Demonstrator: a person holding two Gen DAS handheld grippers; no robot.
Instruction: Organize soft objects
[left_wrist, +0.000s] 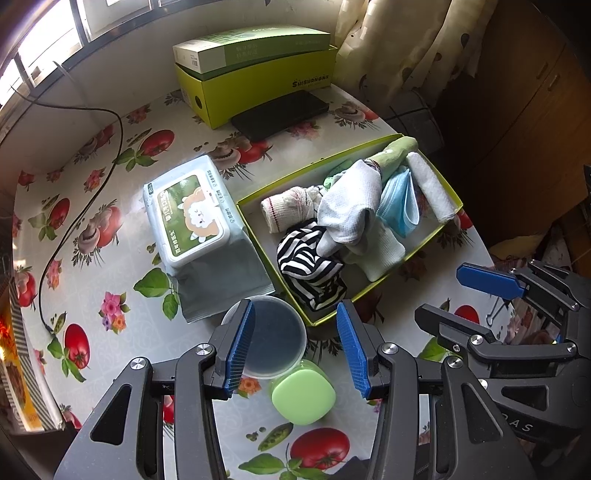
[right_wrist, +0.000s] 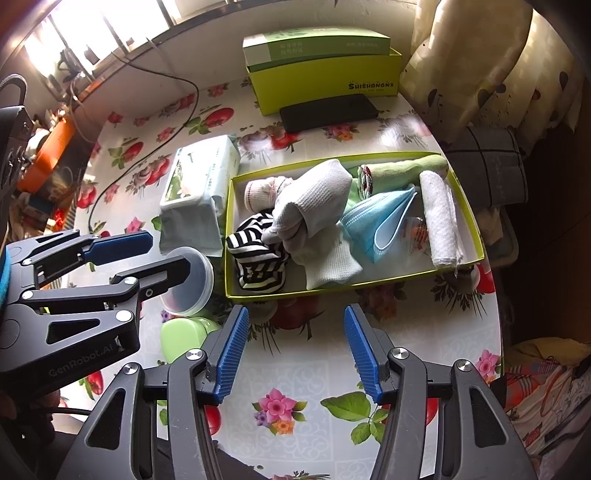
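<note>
Both tools are held tilted down over the floral worktop (right_wrist: 424, 332), short of the shallow green tray (right_wrist: 476, 236) in which the soft things are gathered. The left tool (left_wrist: 295, 347) is seen with its jaws standing wide and nothing between the pads; below it lie a round clear lid (left_wrist: 273, 332) and a green case (left_wrist: 303, 397). The right tool (right_wrist: 293, 350) is likewise parted and empty, with only bare worktop under it.

Just ahead of both tools, inside the tray, a striped cloth (right_wrist: 258, 262), a white sock (right_wrist: 314, 206), a blue mask (right_wrist: 380, 221), a rolled white cloth (right_wrist: 441, 221) and a green cloth (right_wrist: 406, 166) are heaped (loosely, some overlapping). A wipes pack (left_wrist: 192, 214) is set just beside the tray, ahead and to the left of the left tool. The gathering is judged largely done, which would explain why both tools are kept back and empty.
</note>
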